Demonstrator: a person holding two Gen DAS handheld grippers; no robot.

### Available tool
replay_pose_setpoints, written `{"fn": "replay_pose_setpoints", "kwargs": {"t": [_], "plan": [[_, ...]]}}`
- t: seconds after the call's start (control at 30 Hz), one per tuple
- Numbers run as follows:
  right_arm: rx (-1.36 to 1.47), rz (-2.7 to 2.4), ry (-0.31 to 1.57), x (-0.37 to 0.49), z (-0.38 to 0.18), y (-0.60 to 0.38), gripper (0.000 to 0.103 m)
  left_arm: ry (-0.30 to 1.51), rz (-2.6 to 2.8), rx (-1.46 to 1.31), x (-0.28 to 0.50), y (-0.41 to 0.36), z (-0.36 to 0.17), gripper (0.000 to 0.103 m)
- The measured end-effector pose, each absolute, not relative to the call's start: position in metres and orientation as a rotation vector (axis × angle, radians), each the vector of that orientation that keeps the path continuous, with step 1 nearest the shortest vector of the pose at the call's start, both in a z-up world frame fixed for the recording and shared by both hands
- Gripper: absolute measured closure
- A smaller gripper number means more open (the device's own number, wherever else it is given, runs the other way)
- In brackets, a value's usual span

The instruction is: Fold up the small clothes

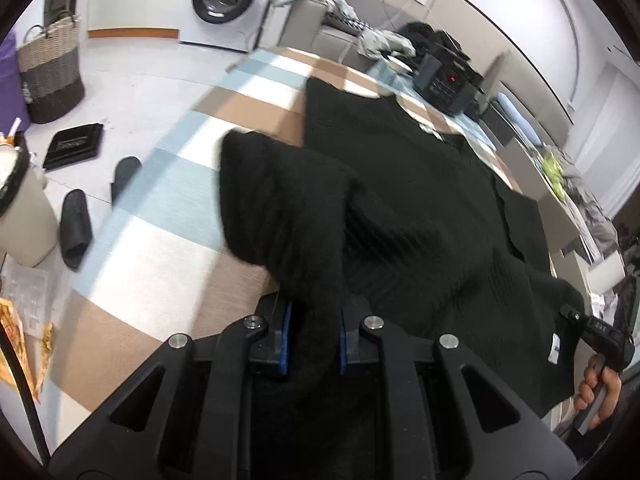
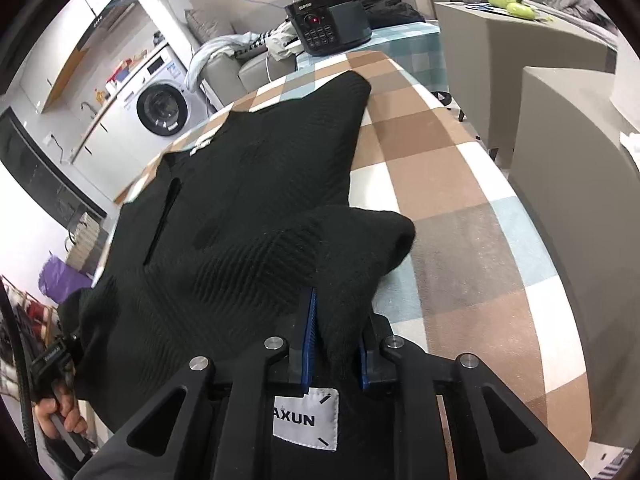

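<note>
I have the left gripper point(image 1: 313, 336) clamped on the near hem of the black sweater point(image 1: 400, 200), its blue pads nearly together with a fold of knit between them. My right gripper point(image 2: 336, 344) pinches the hem's other corner likewise, so both can carry that edge over. Beyond, toward twelve o'clock, the sweater lies spread across the checked desk point(image 2: 440, 184).

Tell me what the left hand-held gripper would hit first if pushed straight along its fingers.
Probably the black garment itself: the left hand-held gripper is already shut on a fold, with more fabric bunched ahead, then the checked tablecloth beneath.
</note>
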State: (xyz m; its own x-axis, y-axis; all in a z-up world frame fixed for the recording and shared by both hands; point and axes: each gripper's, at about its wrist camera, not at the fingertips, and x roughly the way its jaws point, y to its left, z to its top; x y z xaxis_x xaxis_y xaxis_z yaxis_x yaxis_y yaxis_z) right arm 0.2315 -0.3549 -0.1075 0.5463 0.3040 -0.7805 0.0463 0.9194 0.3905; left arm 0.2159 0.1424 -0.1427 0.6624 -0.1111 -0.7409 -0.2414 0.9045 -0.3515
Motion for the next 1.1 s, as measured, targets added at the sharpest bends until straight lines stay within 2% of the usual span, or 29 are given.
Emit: {"fn": "replay_pose_setpoints", "kwargs": {"t": [0.17, 0.2, 0.33, 0.4, 0.6, 0.63, 0.7, 0.87, 0.9, 0.97, 1.0, 1.1], "plan": [[0.396, 0.177, 0.998, 0.238, -0.107, -0.356, 0.077, 0.84, 0.107, -0.47, 0.215, 0.161, -0.139, 0.088], [0.392, 0.183, 1.002, 0.239, -0.108, -0.356, 0.074, 0.843, 0.1, -0.466, 0.216, 0.163, -0.139, 0.084], [0.389, 0.197, 0.992, 0.243, -0.107, -0.353, 0.061, 0.834, 0.096, -0.447, 0.221, 0.163, -0.136, 0.049], [0.38, 0.203, 0.993, 0.248, -0.108, -0.351, 0.06, 0.849, 0.091, -0.447, 0.229, 0.165, -0.137, 0.046], [0.375, 0.162, 1.007, 0.259, -0.112, -0.354, 0.058, 0.883, 0.108, -0.471, 0.251, 0.174, -0.147, 0.044], [0.374, 0.166, 1.005, 0.26, -0.112, -0.355, 0.057, 0.885, 0.108, -0.473, 0.253, 0.175, -0.148, 0.042], [0.366, 0.181, 0.997, 0.263, -0.112, -0.356, 0.047, 0.892, 0.106, -0.486, 0.259, 0.177, -0.151, 0.041], [0.376, 0.217, 1.004, 0.277, -0.117, -0.352, 0.048, 0.906, 0.072, -0.498, 0.273, 0.174, -0.154, 0.041], [0.364, 0.219, 1.0, 0.278, -0.117, -0.349, 0.053, 0.905, 0.065, -0.496, 0.275, 0.171, -0.155, 0.043], [0.331, 0.226, 0.999, 0.28, -0.118, -0.342, 0.063, 0.898, 0.045, -0.488, 0.279, 0.166, -0.158, 0.059], [0.311, 0.23, 0.999, 0.281, -0.118, -0.338, 0.068, 0.903, 0.028, -0.48, 0.281, 0.163, -0.159, 0.072], [0.292, 0.244, 1.0, 0.281, -0.118, -0.335, 0.076, 0.908, 0.004, -0.436, 0.284, 0.152, -0.159, 0.082]]}}
